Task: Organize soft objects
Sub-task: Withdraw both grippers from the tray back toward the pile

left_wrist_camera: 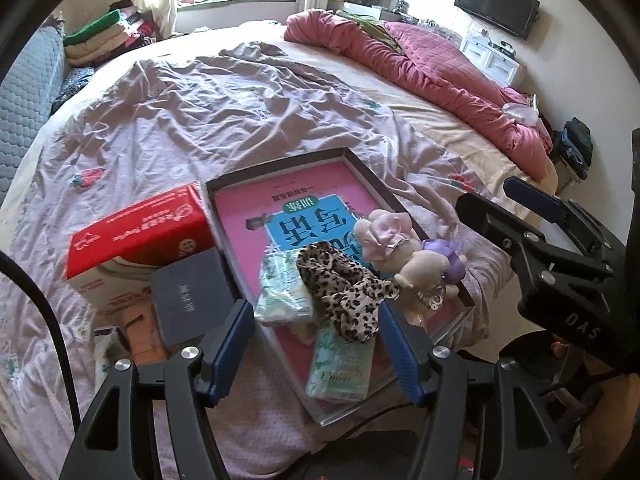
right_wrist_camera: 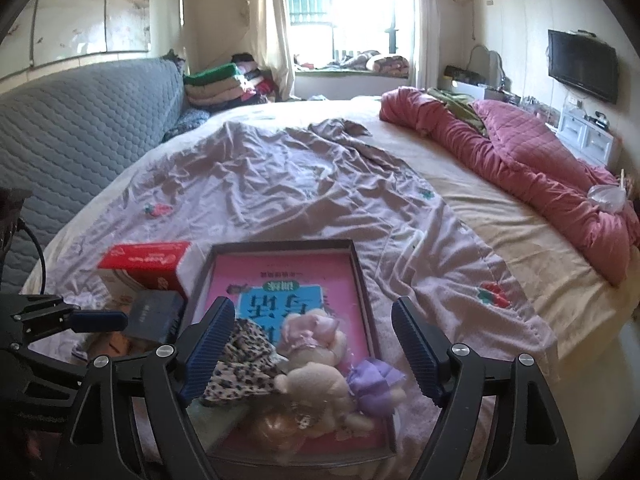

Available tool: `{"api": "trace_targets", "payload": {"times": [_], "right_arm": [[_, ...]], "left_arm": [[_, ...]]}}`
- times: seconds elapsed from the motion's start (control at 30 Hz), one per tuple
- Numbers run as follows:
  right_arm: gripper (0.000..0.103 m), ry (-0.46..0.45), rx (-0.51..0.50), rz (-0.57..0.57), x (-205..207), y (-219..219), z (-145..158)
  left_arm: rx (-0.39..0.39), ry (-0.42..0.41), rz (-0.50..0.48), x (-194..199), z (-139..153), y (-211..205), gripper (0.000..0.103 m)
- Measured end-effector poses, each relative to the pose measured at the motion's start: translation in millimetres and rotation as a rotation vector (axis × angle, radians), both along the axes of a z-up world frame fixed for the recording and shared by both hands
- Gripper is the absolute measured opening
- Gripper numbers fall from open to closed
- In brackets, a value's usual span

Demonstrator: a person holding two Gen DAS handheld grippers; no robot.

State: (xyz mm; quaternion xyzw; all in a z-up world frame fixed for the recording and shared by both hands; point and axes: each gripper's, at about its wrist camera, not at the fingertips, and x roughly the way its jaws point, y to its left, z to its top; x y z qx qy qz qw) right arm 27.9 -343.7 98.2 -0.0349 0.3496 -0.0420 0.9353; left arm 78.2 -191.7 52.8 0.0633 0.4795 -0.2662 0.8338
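Observation:
A dark shallow tray (left_wrist_camera: 362,166) lies on the bed with a pink and blue book inside it. On the book are a leopard-print cloth (left_wrist_camera: 346,290), two green tissue packs (left_wrist_camera: 282,290), a pink-bowed plush (left_wrist_camera: 384,232) and a beige plush bear (left_wrist_camera: 426,270) with a purple bow. My left gripper (left_wrist_camera: 316,322) hangs open just above the cloth and packs, its pads clear of them. My right gripper (right_wrist_camera: 314,312) stands open over the plush bear (right_wrist_camera: 316,378) and the leopard cloth (right_wrist_camera: 240,360), holding nothing.
A red carton (left_wrist_camera: 140,232) and a dark grey box (left_wrist_camera: 188,296) sit left of the tray. The bed has a wrinkled mauve sheet (left_wrist_camera: 224,112), and a pink quilt (left_wrist_camera: 440,72) is heaped along its far right. Folded clothes (left_wrist_camera: 108,36) are stacked beside the grey headboard (left_wrist_camera: 24,92).

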Motion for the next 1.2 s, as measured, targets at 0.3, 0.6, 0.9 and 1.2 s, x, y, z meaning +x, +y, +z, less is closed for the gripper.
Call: {"api": "trace_targets", "payload": {"times": [0.3, 0.6, 0.9, 1.2], "right_arm": [[0.082, -0.029, 0.04, 0.063, -6.7, 31.3, 14.2], [0.082, -0.051, 0.039, 0.124, -12.3, 76.9, 21.0], [0.082, -0.088, 0.072, 0.164, -16.3, 113.3, 25.0], [0.082, -0.028, 0.088, 0.269, -11.7, 161.2, 3.5]], "left_arm": [[-0.002, -0.028, 0.044, -11.3, 11.4, 29.9, 0.064], [-0.003, -0.053, 0.092, -22.1, 19.4, 65.3, 0.064], [-0.011, -0.064, 0.151, -29.7, 21.5, 107.9, 0.064], [0.001, -0.042, 0.233, -33.0, 4.9, 161.7, 0.064]]}}
